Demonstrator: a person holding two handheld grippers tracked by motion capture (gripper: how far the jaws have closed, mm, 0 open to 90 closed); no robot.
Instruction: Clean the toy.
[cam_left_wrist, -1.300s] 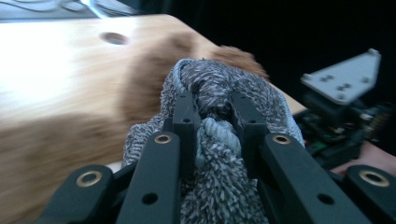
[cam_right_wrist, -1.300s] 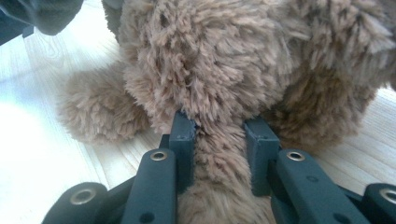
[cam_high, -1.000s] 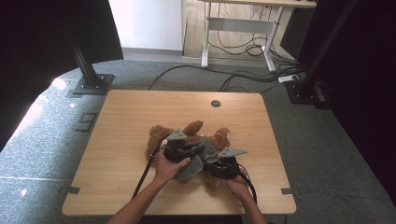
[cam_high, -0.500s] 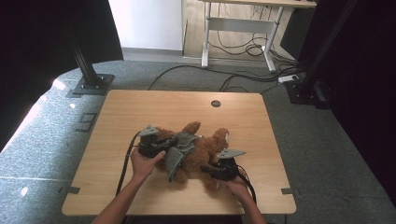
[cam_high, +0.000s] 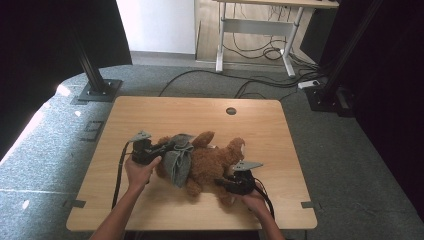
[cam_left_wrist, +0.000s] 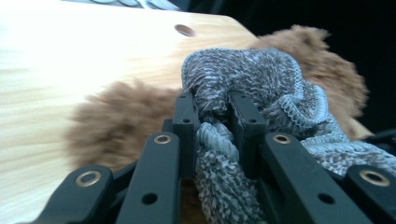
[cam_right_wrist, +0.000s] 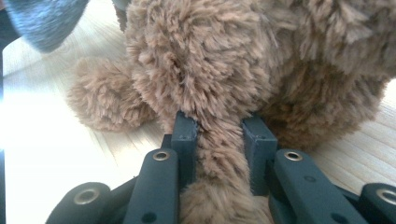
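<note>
A brown plush teddy bear (cam_high: 216, 161) lies on the wooden table (cam_high: 200, 115), with a grey knitted garment (cam_high: 179, 157) bunched over its left part. My left gripper (cam_high: 165, 148) is shut on a fold of the grey knit (cam_left_wrist: 219, 100), which sits pinched between its jaws above the bear's fur (cam_left_wrist: 116, 121). At the bear's near right side, my right gripper (cam_high: 222, 182) is shut on a thin furry limb of the bear (cam_right_wrist: 217, 140). That limb runs down between both jaws. The bear's body (cam_right_wrist: 243, 56) looms just beyond.
The table has a round cable hole (cam_high: 230, 110) at its far middle. Bare wood lies along the far half and at the near left corner. Dark stand bases (cam_high: 100, 91) and cables (cam_high: 260, 82) sit on the grey floor beyond the table.
My left gripper has moved leftward, drawing the grey knit along the bear's body. The right gripper has stayed low at the bear's right side, holding its limb.
</note>
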